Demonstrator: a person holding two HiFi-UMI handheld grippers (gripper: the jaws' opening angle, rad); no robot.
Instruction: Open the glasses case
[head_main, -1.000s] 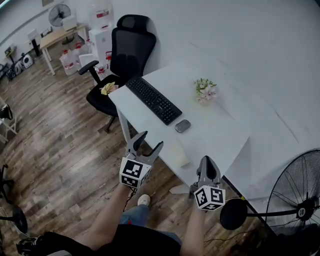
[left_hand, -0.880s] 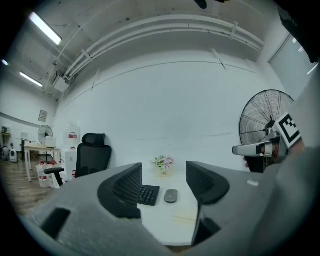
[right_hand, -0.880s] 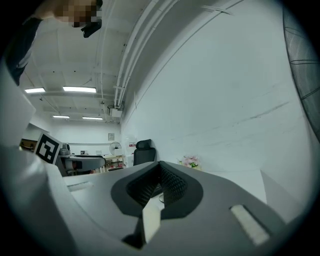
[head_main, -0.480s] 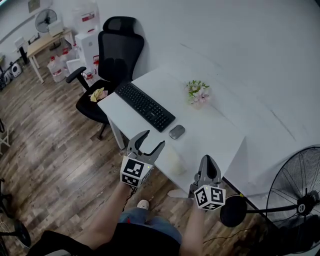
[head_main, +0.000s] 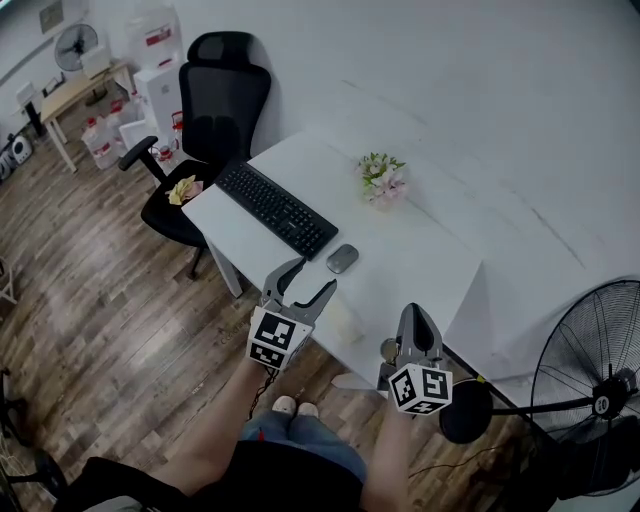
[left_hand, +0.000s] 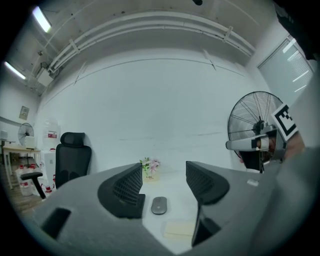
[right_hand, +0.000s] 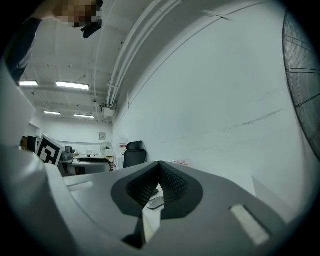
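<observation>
A pale cream glasses case (head_main: 344, 319) lies shut near the front edge of the white desk (head_main: 420, 262); in the left gripper view the glasses case (left_hand: 179, 228) shows low between the jaws. My left gripper (head_main: 310, 277) is open, held in the air just before the desk edge and pointing at the case, apart from it. Further right, my right gripper (head_main: 417, 312) is shut with nothing in it, hovering at the desk's front edge. In its own view the right gripper (right_hand: 160, 169) has its pads pressed together.
On the desk are a grey mouse (head_main: 342, 258), a black keyboard (head_main: 275, 209) and a small flower pot (head_main: 381, 181). A black office chair (head_main: 205, 120) stands at the desk's left end. A standing fan (head_main: 592, 395) is at the right. Wood floor lies below.
The desk has drifted left and nearer in the head view as the person stepped closer. Both grippers now sit at the desk's front edge, with their states unchanged.
</observation>
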